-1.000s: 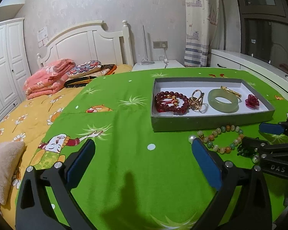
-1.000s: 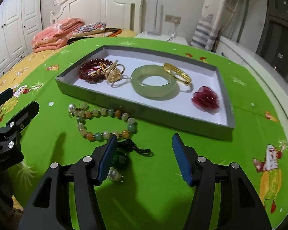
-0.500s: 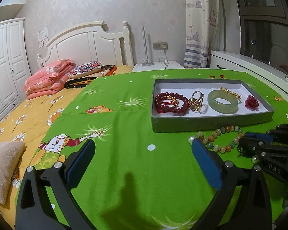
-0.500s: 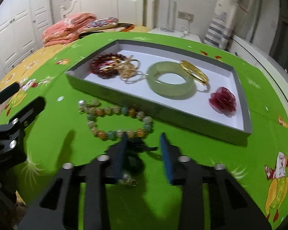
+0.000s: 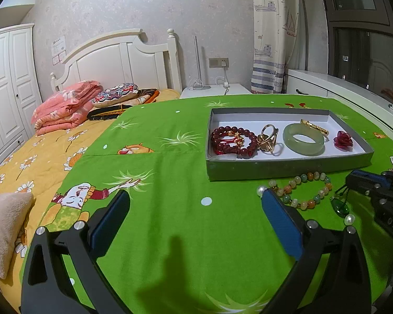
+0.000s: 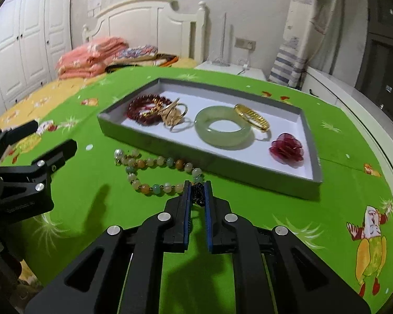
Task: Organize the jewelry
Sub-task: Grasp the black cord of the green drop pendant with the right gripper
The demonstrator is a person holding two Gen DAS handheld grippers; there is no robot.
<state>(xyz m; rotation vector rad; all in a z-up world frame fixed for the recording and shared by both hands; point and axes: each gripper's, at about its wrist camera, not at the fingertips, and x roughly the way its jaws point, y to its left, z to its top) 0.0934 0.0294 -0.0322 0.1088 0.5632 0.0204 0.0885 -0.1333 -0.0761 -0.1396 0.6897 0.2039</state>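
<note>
A grey tray (image 6: 249, 167) (image 5: 288, 168) on the green cloth holds a dark red bead bracelet (image 6: 144, 108), gold rings (image 6: 174, 115), a jade bangle (image 6: 222, 128), a gold bracelet (image 6: 251, 116) and a red rose ornament (image 6: 287, 150). In front of the tray lies a multicoloured bead bracelet (image 6: 149, 162) (image 5: 310, 175). My right gripper (image 6: 197, 185) (image 5: 359, 183) is shut on the bracelet's black knotted cord (image 6: 198, 196); a green pendant (image 5: 340, 206) and a pearl (image 5: 349, 218) hang below it. My left gripper (image 5: 196, 201) (image 6: 55, 134) stands open over bare cloth, left of the beads.
The green cartoon cloth (image 5: 170, 230) covers a bed with a yellow quilt (image 5: 39, 162). Folded pink bedding (image 5: 65, 107) and pillows lie by the white headboard. A white ledge (image 6: 374, 120) runs along the right edge.
My right gripper has shut on the black cord and risen a little toward the tray, lifting the pendant and pearl. The left gripper has not moved.
</note>
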